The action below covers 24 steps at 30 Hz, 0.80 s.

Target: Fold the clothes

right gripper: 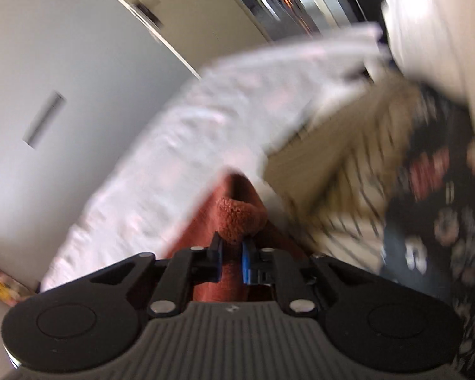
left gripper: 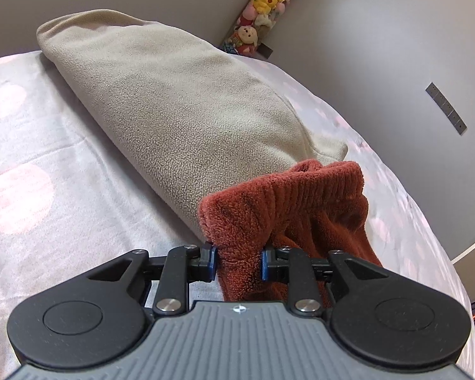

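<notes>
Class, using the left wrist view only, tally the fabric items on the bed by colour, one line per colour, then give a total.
Beige fleece: 1
Rust-red garment, pinched by the left gripper: 1
Total: 2

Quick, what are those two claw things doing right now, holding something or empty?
Left gripper: closed on the rust-red fleece garment, bunched between its pads.
Right gripper: closed on a fold of the same garment.
</notes>
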Each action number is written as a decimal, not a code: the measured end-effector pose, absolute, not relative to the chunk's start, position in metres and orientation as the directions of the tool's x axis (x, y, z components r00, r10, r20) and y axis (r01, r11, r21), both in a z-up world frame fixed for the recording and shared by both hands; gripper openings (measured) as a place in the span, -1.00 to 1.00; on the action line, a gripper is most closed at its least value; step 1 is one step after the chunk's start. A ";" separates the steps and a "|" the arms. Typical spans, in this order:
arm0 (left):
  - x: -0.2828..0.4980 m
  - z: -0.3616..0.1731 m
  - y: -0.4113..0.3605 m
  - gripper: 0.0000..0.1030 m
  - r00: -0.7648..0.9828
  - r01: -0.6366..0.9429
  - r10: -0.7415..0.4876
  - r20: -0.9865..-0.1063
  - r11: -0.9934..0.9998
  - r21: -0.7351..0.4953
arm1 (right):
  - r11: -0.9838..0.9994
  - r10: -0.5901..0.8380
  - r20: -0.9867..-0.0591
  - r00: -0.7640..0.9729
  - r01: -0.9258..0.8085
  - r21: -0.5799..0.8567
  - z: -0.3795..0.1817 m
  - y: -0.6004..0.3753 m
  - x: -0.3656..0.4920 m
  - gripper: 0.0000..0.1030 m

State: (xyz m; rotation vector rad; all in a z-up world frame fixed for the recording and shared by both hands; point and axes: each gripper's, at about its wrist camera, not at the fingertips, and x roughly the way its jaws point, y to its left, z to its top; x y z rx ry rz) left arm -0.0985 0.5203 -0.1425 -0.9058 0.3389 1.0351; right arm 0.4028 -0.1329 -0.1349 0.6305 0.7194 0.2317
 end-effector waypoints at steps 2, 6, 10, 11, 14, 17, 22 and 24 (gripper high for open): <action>-0.097 -0.148 0.524 -0.56 0.493 -0.856 0.582 -0.647 0.191 -0.480 | 0.814 0.382 -0.576 0.722 0.032 0.579 -0.137 -0.134 0.406 -0.76; -0.093 -0.146 0.525 -0.55 0.479 -0.871 0.570 -0.668 0.214 -0.442 | 0.866 0.325 -0.676 0.661 0.078 0.494 -0.160 -0.131 0.411 -0.76; -0.088 -0.135 0.521 -0.40 0.466 -0.884 0.549 -0.693 0.275 -0.377 | 0.888 0.308 -0.704 0.640 0.073 0.455 -0.175 -0.131 0.413 -0.68; -0.087 -0.131 0.519 -0.32 0.456 -0.890 0.545 -0.704 0.292 -0.351 | 0.888 0.314 -0.703 0.638 0.064 0.455 -0.174 -0.130 0.413 -0.66; -0.082 -0.112 0.505 -0.14 0.402 -0.907 0.572 -0.715 0.353 -0.228 | 0.895 0.329 -0.703 0.630 0.030 0.445 -0.171 -0.129 0.412 -0.56; -0.075 -0.090 0.492 0.03 0.363 -0.902 0.643 -0.674 0.424 -0.082 | 0.897 0.335 -0.704 0.627 0.017 0.442 -0.173 -0.128 0.411 -0.55; -0.045 -0.066 0.496 0.23 0.440 -0.804 0.661 -0.608 0.591 0.060 | 0.904 0.341 -0.705 0.622 -0.010 0.428 -0.174 -0.122 0.413 -0.49; -0.027 -0.062 0.504 0.39 0.460 -0.751 0.649 -0.606 0.648 0.123 | 0.903 0.344 -0.703 0.623 -0.012 0.430 -0.174 -0.122 0.413 -0.47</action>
